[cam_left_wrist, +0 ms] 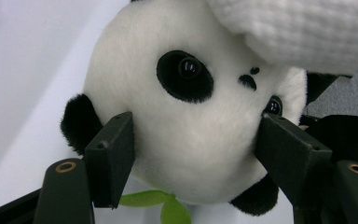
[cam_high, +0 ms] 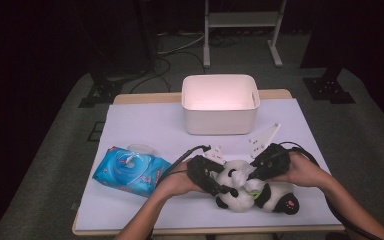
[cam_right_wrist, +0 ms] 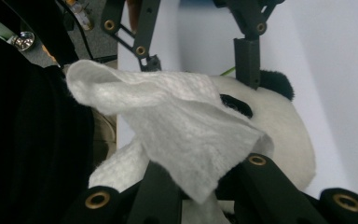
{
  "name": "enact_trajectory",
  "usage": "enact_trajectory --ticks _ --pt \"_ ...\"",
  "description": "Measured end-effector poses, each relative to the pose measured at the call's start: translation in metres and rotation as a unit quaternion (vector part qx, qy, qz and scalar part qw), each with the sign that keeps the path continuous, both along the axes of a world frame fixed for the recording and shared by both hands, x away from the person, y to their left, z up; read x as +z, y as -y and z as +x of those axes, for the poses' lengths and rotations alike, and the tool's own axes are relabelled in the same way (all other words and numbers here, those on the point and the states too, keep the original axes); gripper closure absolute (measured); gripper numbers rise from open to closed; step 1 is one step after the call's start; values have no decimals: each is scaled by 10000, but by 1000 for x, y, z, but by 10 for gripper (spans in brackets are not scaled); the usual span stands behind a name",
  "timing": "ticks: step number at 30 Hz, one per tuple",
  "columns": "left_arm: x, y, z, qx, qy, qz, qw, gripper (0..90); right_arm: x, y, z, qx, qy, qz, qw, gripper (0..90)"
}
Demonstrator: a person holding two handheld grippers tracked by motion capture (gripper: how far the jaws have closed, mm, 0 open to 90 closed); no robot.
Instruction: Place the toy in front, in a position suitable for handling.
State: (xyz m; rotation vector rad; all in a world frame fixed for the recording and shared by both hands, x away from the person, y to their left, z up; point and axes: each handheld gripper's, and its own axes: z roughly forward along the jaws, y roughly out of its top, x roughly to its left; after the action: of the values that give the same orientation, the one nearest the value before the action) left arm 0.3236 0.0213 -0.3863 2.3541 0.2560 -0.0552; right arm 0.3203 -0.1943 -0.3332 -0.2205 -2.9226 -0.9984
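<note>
At the table's near edge, my left tongs (cam_left_wrist: 193, 144) straddled the panda (cam_high: 252, 189) head, jaws wide, pads at its cheeks; right tongs (cam_right_wrist: 200, 186) were clamped on the wipe (cam_right_wrist: 177, 121) over its face. Best to brace firmly, wipe lightly.

Open mat between wipes pack (cam_high: 130, 171) and bin (cam_high: 220, 104) leaves passage.

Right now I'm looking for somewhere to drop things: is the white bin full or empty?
Empty: the high view shows the white bin with its bare inside.
</note>
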Motion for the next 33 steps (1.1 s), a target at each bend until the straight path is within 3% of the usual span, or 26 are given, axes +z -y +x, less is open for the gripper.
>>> enact_trajectory --ticks 7,12,17,20,26,33 --pt "0 0 -1 -46 34 23 10000 298 4 8 15 -224 26 -10 9997 826" --pt "0 -1 -1 -42 22 -7 10000 297 -2 11 22 -328 -80 -71 9994 826" --pt "3 -4 1 8 -25 -52 10000 278 -5 12 17 -324 -111 -96 9994 826" --pt "5 -6 3 188 -144 -118 9996 201 -7 12 13 -286 -169 -100 9994 827" --pt "8 -8 5 152 -236 -159 9995 195 -8 10 4 -227 -145 -190 9995 827" --pt "1 -5 2 47 -309 -141 9994 221 -5 7 -3 -147 -65 -349 9993 827"
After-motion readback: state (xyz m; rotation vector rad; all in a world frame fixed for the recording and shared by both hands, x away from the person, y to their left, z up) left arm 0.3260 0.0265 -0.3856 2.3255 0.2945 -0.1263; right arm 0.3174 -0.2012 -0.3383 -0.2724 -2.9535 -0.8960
